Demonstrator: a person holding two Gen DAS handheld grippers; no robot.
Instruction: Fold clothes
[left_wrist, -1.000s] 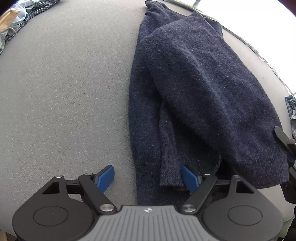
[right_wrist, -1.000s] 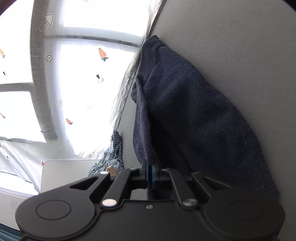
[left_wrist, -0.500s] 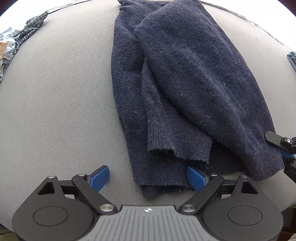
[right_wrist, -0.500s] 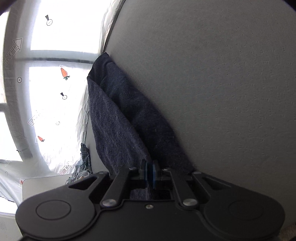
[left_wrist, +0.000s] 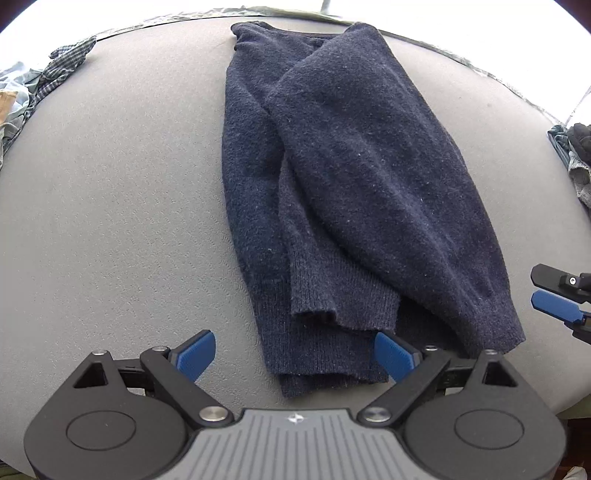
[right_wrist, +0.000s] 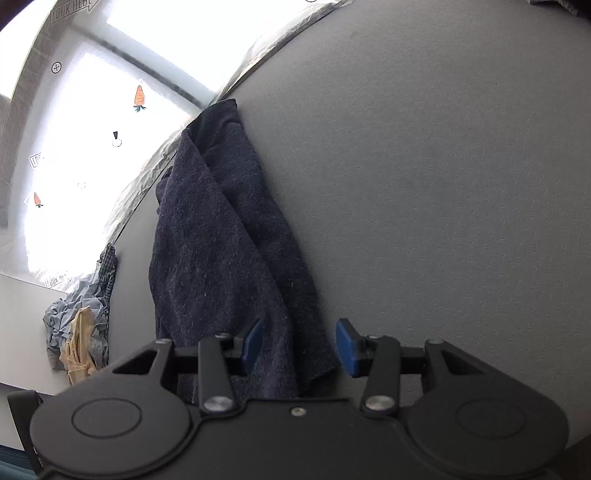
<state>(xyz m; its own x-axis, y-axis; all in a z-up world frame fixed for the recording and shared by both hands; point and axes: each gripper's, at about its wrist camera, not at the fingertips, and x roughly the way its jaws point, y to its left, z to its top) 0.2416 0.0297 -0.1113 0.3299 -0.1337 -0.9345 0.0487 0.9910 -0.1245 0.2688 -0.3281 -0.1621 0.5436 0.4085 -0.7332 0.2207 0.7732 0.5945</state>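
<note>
A folded navy knitted wool sweater lies on a grey table. The left gripper spreads wide above its hem; the right gripper is opening, pads clear of the cloth between them.

A grey, finely textured counter carries everything. A navy sweater, folded lengthwise, lies flat on it, stretching away ahead of the left fingers. Crumpled checked and pale blue clothes sit at its edge, far left of those fingers; more clothes lie at the right.
</note>
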